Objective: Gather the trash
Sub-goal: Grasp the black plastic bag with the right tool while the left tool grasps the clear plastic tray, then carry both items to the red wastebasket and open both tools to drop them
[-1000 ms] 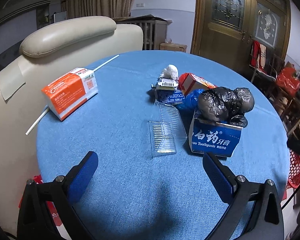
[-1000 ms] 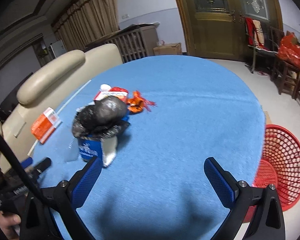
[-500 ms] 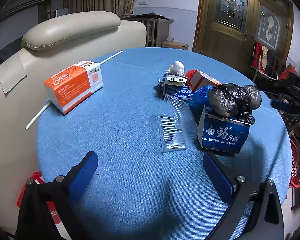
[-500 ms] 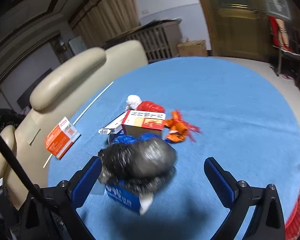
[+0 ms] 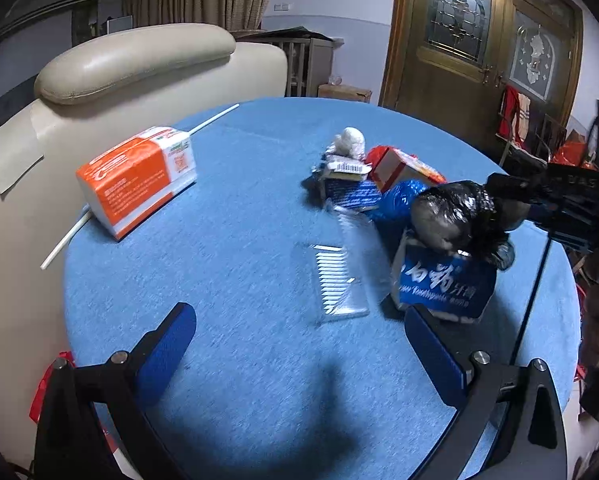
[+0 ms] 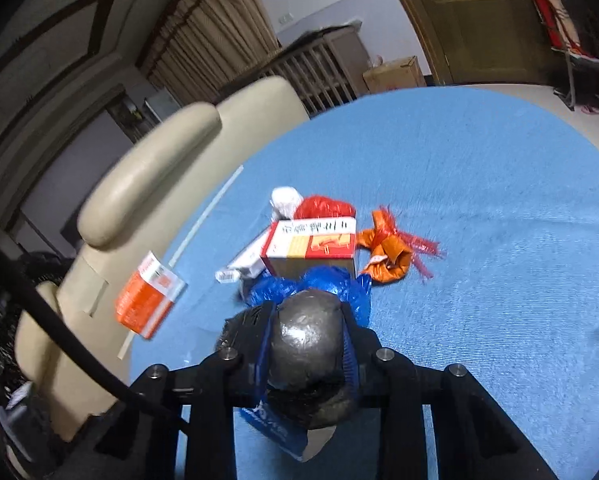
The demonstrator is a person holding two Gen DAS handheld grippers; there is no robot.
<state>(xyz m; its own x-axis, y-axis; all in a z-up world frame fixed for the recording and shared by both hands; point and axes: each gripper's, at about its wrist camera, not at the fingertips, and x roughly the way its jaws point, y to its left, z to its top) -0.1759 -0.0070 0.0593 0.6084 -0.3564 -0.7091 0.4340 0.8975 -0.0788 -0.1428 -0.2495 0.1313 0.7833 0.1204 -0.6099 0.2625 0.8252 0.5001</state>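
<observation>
Right gripper point(image 6: 307, 344) is clamped on the black bag point(image 6: 305, 340), which sits atop the toothpaste box point(image 5: 445, 280). Left gripper point(image 5: 299, 344), nearby, stands apart and empty.

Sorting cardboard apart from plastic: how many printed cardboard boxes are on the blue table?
3. The orange-and-white box lies by the beige chair; the red-and-white box sits mid-pile; the blue toothpaste box sits under the black plastic bag. Others may be hidden in the pile.

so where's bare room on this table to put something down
Bare cloth lies between the orange box and the clear tray, and on the wide side beyond the orange wrapper. It is crowded around the toothpaste box, where the right tongs grip the black bag.
</observation>
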